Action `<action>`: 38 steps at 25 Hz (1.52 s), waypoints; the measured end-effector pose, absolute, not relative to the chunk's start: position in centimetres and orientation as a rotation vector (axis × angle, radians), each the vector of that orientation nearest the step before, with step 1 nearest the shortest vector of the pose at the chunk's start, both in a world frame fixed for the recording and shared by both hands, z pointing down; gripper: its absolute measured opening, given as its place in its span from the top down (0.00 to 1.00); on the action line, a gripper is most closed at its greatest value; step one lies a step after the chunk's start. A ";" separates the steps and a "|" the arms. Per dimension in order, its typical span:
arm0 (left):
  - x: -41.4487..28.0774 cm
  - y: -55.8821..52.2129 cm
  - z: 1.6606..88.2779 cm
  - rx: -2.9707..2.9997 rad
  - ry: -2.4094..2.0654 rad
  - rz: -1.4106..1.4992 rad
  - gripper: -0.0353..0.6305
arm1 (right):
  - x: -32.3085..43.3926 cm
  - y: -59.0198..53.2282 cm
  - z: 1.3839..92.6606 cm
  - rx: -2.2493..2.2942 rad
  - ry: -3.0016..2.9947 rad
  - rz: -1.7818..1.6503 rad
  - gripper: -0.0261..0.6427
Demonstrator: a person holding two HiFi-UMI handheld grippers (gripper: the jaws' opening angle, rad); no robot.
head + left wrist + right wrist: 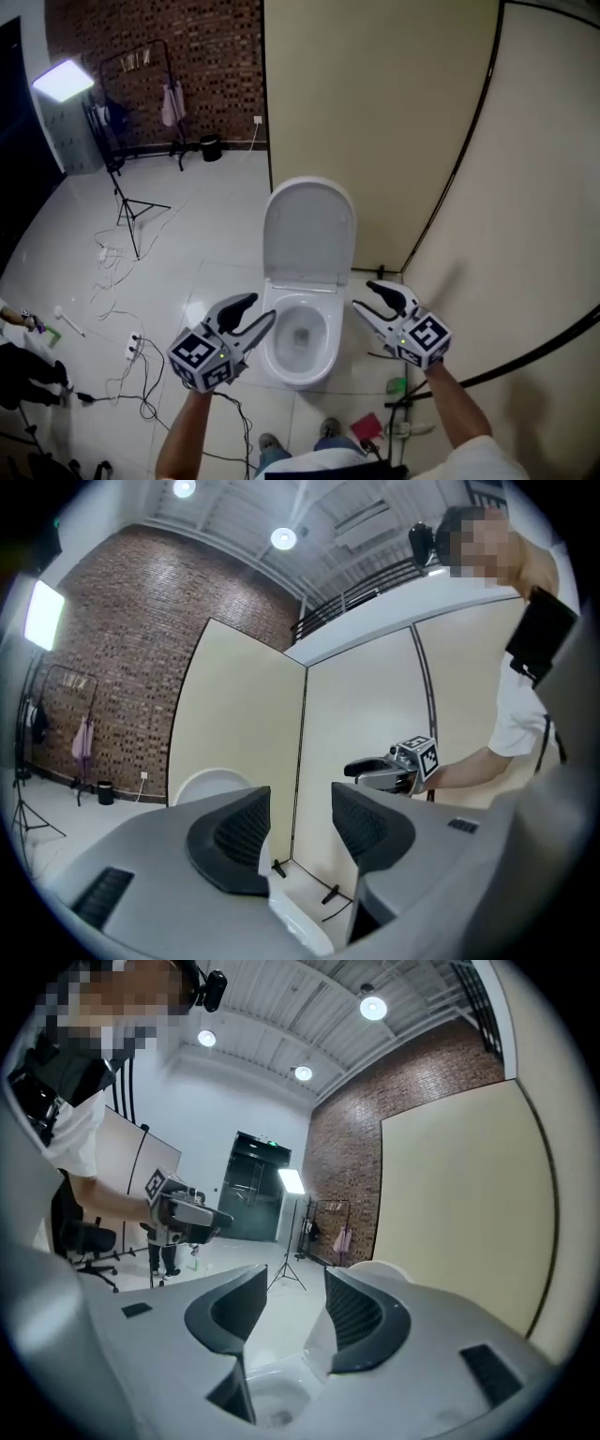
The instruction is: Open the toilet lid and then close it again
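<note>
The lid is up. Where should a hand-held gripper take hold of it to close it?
Probably the top rim of the lid, approached from the front above the bowl. The lid stands upright with its hinge at the bottom, so the thin upper edge is free and gives the most leverage.

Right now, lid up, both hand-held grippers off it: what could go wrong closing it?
1. The toilet lid stands upright and neither the left hand-held gripper nor the right hand-held gripper holds it. Tipped forward ungripped, it may slam onto the bowl.
2. Cables trail across the floor close by: a possible snag underfoot.
</note>
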State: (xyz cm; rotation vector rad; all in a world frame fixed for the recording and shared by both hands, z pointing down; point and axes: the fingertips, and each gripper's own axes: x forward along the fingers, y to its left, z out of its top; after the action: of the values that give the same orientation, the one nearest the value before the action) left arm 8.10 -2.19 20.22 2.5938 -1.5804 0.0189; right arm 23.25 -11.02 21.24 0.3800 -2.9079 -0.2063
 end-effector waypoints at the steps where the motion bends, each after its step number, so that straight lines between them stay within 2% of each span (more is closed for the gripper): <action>1: 8.2 -1.2 20.0 2.621 -1.557 0.035 0.65 | 23.9 -9.1 21.4 0.419 -2.904 -0.189 0.67; 8: 10.7 4.8 20.8 2.719 -1.397 0.050 0.65 | 26.0 1.8 24.8 0.614 -2.865 -0.034 0.67; 15: 13.6 8.5 24.5 2.674 -1.368 0.097 0.65 | 26.6 6.4 27.1 0.590 -2.852 -0.020 0.67; 27: 14.7 10.1 27.2 2.581 -1.430 0.151 0.66 | 28.7 6.6 28.0 0.592 -2.851 0.009 0.67; 38: 13.7 10.1 27.9 2.585 -1.388 0.083 0.66 | 30.8 3.7 27.8 0.736 -2.795 0.010 0.67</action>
State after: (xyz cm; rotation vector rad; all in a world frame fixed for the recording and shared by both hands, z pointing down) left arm 13.73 10.09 27.90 2.5850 -1.3884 0.0826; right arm 30.83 3.69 27.79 0.7356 -2.7954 0.0104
